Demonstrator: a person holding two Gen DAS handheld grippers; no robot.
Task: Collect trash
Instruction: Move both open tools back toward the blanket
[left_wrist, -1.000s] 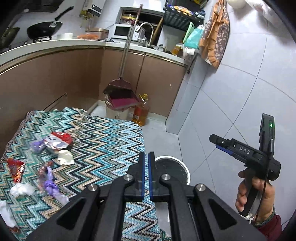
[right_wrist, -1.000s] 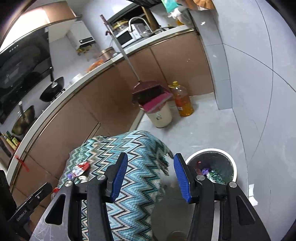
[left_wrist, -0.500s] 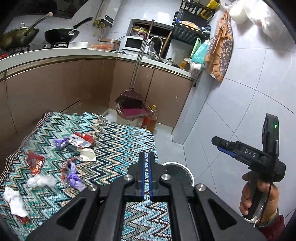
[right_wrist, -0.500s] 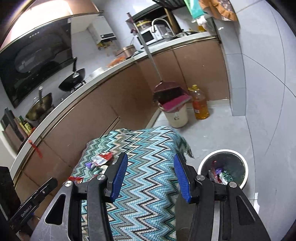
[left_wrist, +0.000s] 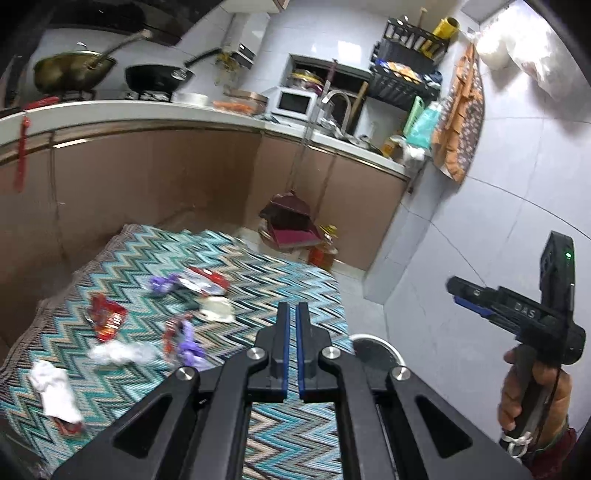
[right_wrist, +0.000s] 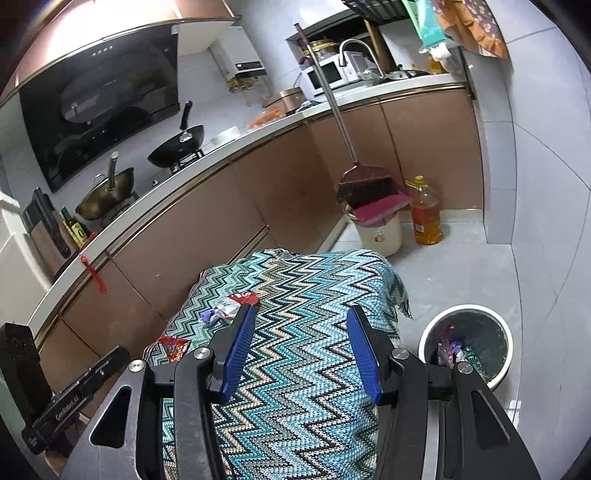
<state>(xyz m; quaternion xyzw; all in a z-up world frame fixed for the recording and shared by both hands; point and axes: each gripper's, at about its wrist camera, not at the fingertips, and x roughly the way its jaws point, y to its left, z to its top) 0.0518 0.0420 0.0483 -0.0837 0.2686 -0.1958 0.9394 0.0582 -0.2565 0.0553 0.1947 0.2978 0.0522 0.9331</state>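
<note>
So the left gripper (left_wrist: 291, 347) hangs above the near end of a bench draped in a teal, white and black zigzag-knit cloth (left_wrist: 280, 284), and its blue-lined fingers (left_wrist: 283, 350) are clenched with only a sliver of gap and nothing between them. The right gripper (right_wrist: 301, 349) is over the same cloth, fingers (right_wrist: 240, 347) spread wide and released, also holding nothing. In the left view you can see it off to the right, gripped by a hand (left_wrist: 532, 391), well apart from the bench.

The trash is scattered on the left half of the cloth: a red and white snack wrapper with a purple end (left_wrist: 195, 282), a small white crumpled piece (left_wrist: 218, 308) just beside it, a flat red foil packet (left_wrist: 105, 319), a purple twisted wrapper (left_wrist: 186, 341), a clear crinkled plastic bit (left_wrist: 120, 350) next to that, and a white tissue wad (left_wrist: 55, 391) near the cloth's corner. It's all a bit motion-blurred there.

The round white-rimmed dark trash bin (right_wrist: 506, 354) sits on the floor just beside the bench's right edge, with a few colourful wrappers (right_wrist: 450, 350) in it. Further back against the brown cabinets there's a maroon dustpan on a long metal handle (right_wrist: 369, 192) resting over a cream bucket (right_wrist: 380, 236), and a bottle of amber cooking oil (right_wrist: 426, 218) right next to it.
</note>
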